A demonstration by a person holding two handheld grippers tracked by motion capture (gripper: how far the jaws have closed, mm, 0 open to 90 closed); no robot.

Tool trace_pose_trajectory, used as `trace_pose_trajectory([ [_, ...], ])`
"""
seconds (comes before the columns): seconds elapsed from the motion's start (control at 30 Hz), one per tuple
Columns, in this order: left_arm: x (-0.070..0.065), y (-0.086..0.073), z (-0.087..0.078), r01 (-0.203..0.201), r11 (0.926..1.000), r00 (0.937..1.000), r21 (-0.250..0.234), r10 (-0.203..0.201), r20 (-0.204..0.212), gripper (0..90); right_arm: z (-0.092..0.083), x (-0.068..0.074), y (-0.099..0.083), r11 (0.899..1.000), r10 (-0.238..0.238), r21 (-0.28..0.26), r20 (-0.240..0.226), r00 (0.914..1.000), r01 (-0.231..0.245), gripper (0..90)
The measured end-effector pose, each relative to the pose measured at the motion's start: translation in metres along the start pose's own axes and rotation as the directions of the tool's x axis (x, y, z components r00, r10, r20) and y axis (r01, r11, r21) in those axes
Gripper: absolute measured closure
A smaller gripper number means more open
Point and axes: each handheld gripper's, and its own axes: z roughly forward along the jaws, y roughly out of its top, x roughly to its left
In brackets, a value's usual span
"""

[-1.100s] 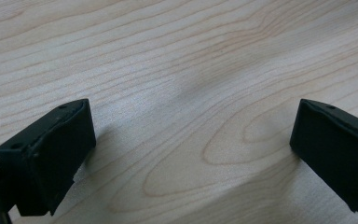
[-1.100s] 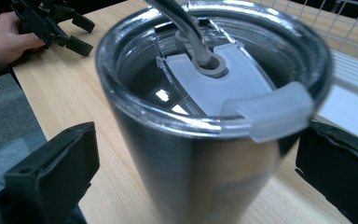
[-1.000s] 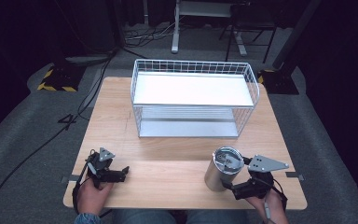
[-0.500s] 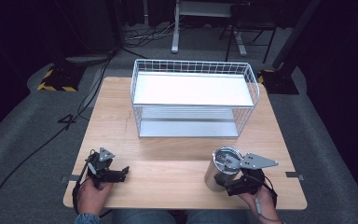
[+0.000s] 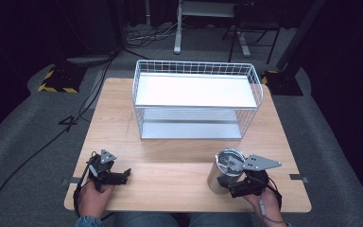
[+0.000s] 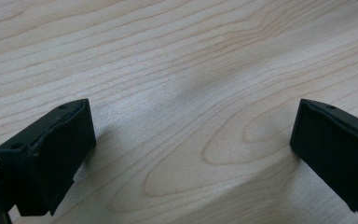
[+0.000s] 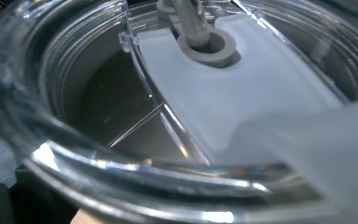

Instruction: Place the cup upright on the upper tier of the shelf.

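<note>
Dark room, grey carpet (image 5: 23, 137), desk legs (image 5: 177, 28) beyond.

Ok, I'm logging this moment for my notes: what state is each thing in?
Tumbler: upright on the table, clear lid on.
Wire basket: upright at the far side, nothing in it.
Left claw: open, jaws wide over bare wood, holding nothing.
Right claw: pressed against the tumbler's side; open or shut, cannot tell.
Table: wooden, level.

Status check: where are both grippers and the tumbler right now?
Left gripper open, empty, low over table. Right gripper at steel tumbler, grip unclear. Wire basket behind, nothing between.
</note>
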Motion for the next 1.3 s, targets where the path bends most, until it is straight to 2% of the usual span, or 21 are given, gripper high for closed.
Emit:
trace_pose_trajectory([
  [0.2,0.000,0.000,0.000,0.000,1.0000,1.0000,0.000,0.000,0.000,0.5,-0.001,0.002,0.000,1.000,-0.006,-0.011,0.014,0.9999,0.006,3.4],
  [0.33,0.000,0.000,0.000,0.001,1.0000,1.0000,0.000,-0.001,0.000,0.5,-0.003,0.002,0.001,1.000,0.001,0.001,0.014,0.9999,-0.001,3.5],
  [0.63,0.000,0.000,0.000,0.001,1.0000,1.0000,0.001,-0.001,0.000,0.5,-0.014,0.001,0.014,1.000,-0.005,-0.003,0.016,0.9999,0.005,3.5],
  [1.3,0.000,0.000,0.000,0.001,1.0000,1.0000,0.000,-0.001,0.000,0.5,-0.036,-0.003,0.065,0.999,-0.041,-0.028,-0.001,0.9992,0.041,3.6],
])
